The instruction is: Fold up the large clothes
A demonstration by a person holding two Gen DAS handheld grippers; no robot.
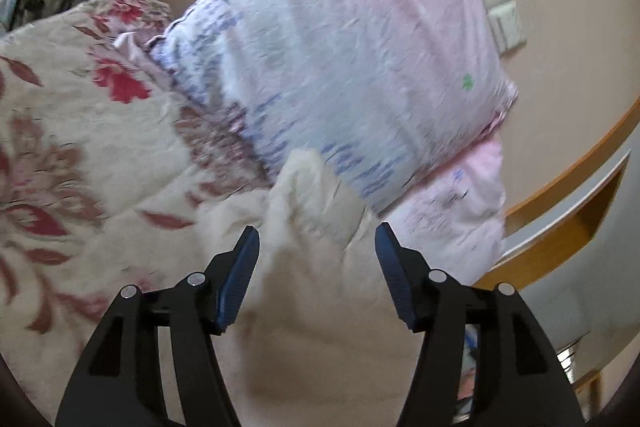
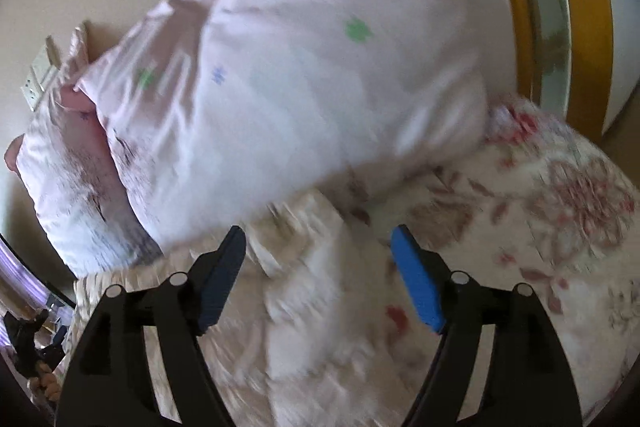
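Here, two wrist cameras look down along their own black grippers onto a bed. In the left wrist view, the left gripper [image 1: 316,231] stands released, its two blue pads [image 1: 236,279] spread well apart with nothing pinched between them. Below and between the fingers lies a cream quilt [image 1: 312,227], bunched into a soft ridge that rises toward the gap. To the left, the same quilt shows its printed side — red and brown flowers on a pale ground.

Behind the quilt, a large pink pillow [image 1: 360,47] with small blue and green flower marks leans against a beige wall [image 1: 568,7]. A second, smaller pink pillow [image 1: 460,211] sits under its lower right corner. White wall switches [image 1: 500,3] show just beside the big pillow, on its right. A curved wooden bed frame [image 1: 580,163] runs along the right edge.

In the right wrist view, the right gripper [image 2: 320,239] is also released, its blue pads [image 2: 416,279] wide apart and gripping nothing. The cream quilt [image 2: 320,307] lies crumpled under and between the fingers, and its flowered side [image 2: 560,195] spreads to the right. The big pink pillow [image 2: 300,87] fills the upper half, resting against the quilt's far edge, with the second pillow [image 2: 72,187] tucked at its left. This view is blurred, so fine folds cannot be made out.
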